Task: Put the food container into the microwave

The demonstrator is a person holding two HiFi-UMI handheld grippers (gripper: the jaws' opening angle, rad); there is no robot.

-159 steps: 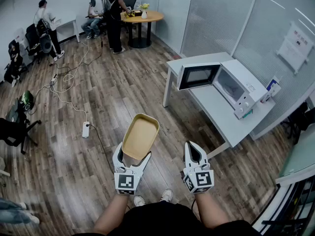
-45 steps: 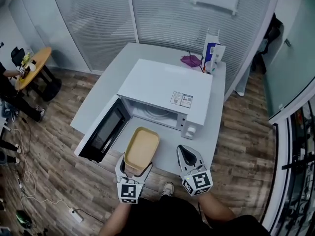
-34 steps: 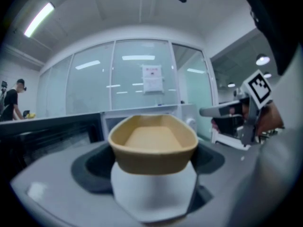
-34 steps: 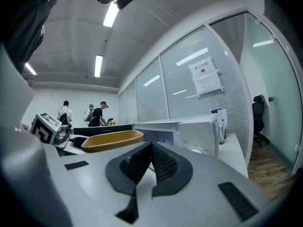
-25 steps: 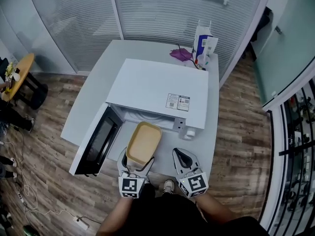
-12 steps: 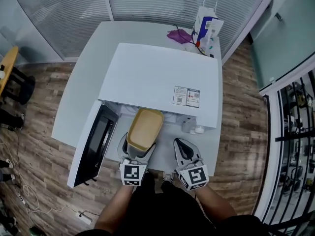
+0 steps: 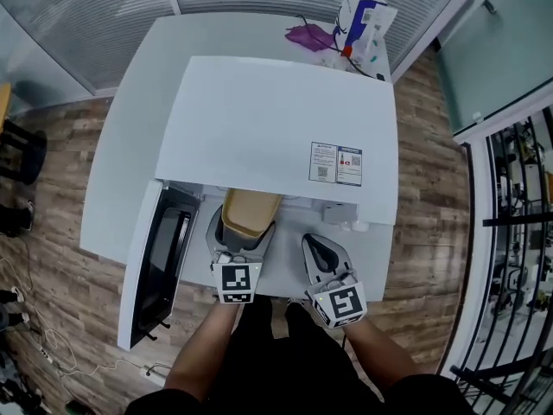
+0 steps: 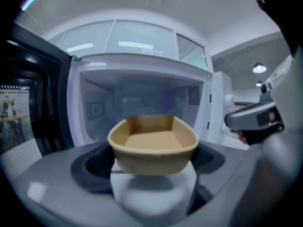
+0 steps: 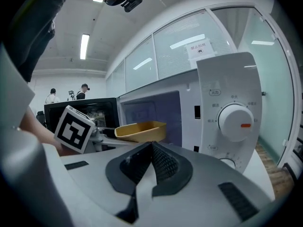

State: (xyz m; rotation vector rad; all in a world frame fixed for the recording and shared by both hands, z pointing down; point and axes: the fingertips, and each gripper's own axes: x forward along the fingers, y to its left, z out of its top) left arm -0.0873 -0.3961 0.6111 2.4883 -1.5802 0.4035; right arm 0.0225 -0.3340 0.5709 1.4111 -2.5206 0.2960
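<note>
A tan food container (image 7: 248, 212) (image 8: 152, 143) (image 9: 140, 130) is held level by my left gripper (image 7: 238, 247), which is shut on its near rim. Its far end reaches under the top edge of the white microwave (image 7: 276, 128), at the mouth of the open cavity (image 8: 142, 103). The microwave door (image 7: 154, 266) (image 8: 23, 103) stands swung out to the left. My right gripper (image 7: 321, 256) (image 9: 150, 167) is shut with nothing in it, hovering before the control panel with its dial (image 9: 236, 121).
The microwave stands on a white table (image 7: 130, 119). A blue-and-white carton (image 7: 359, 20) and a purple cloth (image 7: 305, 35) lie at the table's far end. Glass partitions lie beyond the table and a black railing (image 7: 510, 232) on the right. People stand far off in the right gripper view.
I have walked up to the microwave from across the room. Over the last second the container moved forward until its far end passed under the microwave's top edge.
</note>
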